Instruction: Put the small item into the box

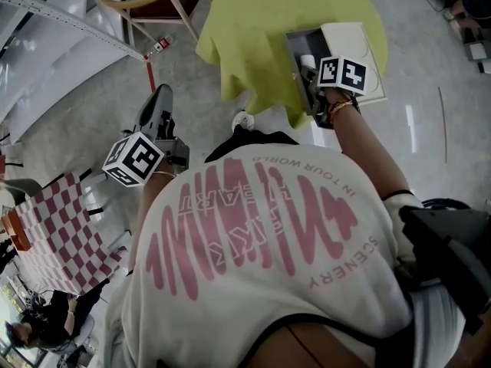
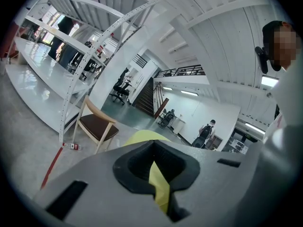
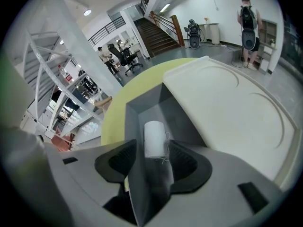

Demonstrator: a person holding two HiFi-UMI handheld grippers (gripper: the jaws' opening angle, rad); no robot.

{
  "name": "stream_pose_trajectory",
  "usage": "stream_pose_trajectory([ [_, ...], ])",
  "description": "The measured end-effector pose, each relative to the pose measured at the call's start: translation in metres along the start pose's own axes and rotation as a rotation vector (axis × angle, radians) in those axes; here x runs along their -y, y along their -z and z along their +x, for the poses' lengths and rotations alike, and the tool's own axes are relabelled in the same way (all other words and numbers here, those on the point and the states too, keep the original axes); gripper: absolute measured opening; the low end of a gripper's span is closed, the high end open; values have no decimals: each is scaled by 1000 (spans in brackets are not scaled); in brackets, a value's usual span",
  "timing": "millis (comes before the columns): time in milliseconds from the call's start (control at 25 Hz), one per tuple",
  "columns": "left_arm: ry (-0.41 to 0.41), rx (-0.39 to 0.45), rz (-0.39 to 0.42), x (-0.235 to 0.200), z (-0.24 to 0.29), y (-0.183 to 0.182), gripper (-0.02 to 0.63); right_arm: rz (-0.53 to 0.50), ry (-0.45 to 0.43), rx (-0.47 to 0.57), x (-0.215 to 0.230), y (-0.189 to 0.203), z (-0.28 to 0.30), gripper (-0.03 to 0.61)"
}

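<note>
A small white roll with a loose thread end lies inside the grey open box, whose white lid is folded back to the right. The box stands on a round table with a yellow-green cloth. My right gripper points steeply down into the box, jaws open on either side of the roll with a gap showing at its left; in the head view the right gripper sits over the box. My left gripper hangs off the table to the left, shut and empty.
A wooden chair stands beyond the table's left side, beside white metal shelving. A red-and-white checkered cloth lies at the lower left. People stand in the far background.
</note>
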State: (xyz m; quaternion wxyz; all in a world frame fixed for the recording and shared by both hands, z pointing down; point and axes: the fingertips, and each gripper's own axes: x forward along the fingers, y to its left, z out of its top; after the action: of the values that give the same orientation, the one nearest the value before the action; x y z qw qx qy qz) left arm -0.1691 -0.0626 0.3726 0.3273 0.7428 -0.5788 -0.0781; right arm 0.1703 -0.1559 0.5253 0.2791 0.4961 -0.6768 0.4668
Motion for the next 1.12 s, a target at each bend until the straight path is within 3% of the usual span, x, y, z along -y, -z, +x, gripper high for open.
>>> stream_pose_trajectory([
  [280,30,3,13,13,-2,0,8,43,-18,58,-4,-3,-18,200],
  [400,47,1,18,21,0,1,8,68,-32,92,-3,-7,-29,152],
  [600,62,-6,21,30,-2,4,8,68,-40,128,-6,-7,-46,130],
  [760,78,-12,27,38,-5,9,8,91,-66,158,-9,-6,-57,52],
  [1120,160,-8,40,72,-3,12,8,219,-262,285,-30,-19,-94,6],
])
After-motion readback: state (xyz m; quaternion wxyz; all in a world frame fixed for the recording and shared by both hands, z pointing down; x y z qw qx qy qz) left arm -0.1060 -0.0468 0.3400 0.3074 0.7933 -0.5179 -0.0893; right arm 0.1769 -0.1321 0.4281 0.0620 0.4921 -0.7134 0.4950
